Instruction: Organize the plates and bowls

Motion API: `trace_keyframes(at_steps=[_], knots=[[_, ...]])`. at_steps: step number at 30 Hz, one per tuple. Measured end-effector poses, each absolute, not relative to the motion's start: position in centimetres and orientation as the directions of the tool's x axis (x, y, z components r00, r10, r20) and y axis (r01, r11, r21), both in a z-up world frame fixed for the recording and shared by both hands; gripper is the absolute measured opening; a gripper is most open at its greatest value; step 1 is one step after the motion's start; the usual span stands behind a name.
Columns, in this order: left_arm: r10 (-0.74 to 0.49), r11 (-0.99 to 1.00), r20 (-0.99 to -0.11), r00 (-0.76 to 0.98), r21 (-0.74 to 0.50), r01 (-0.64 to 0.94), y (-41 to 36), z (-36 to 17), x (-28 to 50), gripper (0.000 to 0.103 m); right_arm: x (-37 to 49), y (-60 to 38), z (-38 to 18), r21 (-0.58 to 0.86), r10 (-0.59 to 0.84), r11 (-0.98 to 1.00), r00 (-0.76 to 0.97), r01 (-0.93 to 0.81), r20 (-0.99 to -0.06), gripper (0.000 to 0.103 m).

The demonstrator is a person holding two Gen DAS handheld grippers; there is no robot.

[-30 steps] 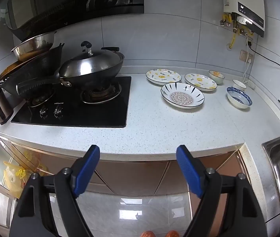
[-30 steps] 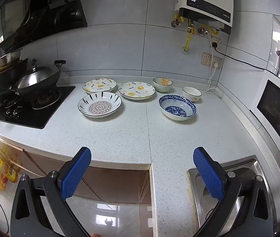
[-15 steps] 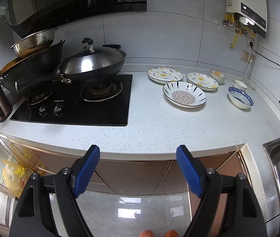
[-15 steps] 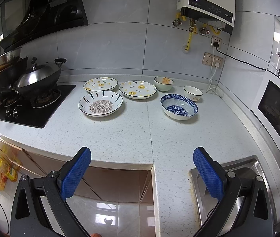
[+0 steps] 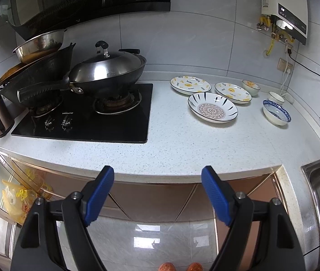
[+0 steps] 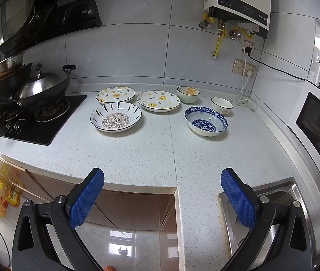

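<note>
On the speckled white counter [image 6: 151, 153] stand a mandala-patterned plate [image 6: 116, 119] [image 5: 212, 110], two yellow-flowered plates [image 6: 115, 94] [image 6: 158, 100] behind it, a blue-patterned bowl [image 6: 205, 123] [image 5: 276, 114], a small yellow-flower bowl [image 6: 188, 93] and a small white bowl [image 6: 221, 105]. My left gripper [image 5: 157, 195] is open and empty, in front of the counter edge, far from the dishes. My right gripper [image 6: 162, 199] is open and empty, also short of the counter's front edge.
A black gas hob [image 5: 85, 117] with a lidded wok [image 5: 108, 70] and stacked pans sits at the left. A steel sink [image 6: 261, 221] lies at the front right, a microwave [image 6: 318, 124] on the right. A water heater [image 6: 239, 2] hangs on the wall.
Both grippers have drifted slightly; the dishes sit a little lower and nearer in the views. Nothing was touched and both stay open.
</note>
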State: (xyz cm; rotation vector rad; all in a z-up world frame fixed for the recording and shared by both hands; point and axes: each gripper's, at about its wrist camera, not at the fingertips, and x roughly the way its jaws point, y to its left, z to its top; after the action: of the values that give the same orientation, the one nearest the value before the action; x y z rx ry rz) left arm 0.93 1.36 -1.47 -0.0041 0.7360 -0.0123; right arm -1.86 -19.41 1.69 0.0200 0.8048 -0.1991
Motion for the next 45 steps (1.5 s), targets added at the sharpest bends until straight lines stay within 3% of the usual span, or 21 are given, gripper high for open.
trace_keyframes(at_steps=[45], knots=[[0.005, 1.0, -0.693, 0.721, -0.014, -0.021, -1.2, -0.8, 1.1, 0.079, -1.0, -21.7, 1.6, -0.029, -0.113, 0.991, 0.681, 0.133, -0.724, 0.102]])
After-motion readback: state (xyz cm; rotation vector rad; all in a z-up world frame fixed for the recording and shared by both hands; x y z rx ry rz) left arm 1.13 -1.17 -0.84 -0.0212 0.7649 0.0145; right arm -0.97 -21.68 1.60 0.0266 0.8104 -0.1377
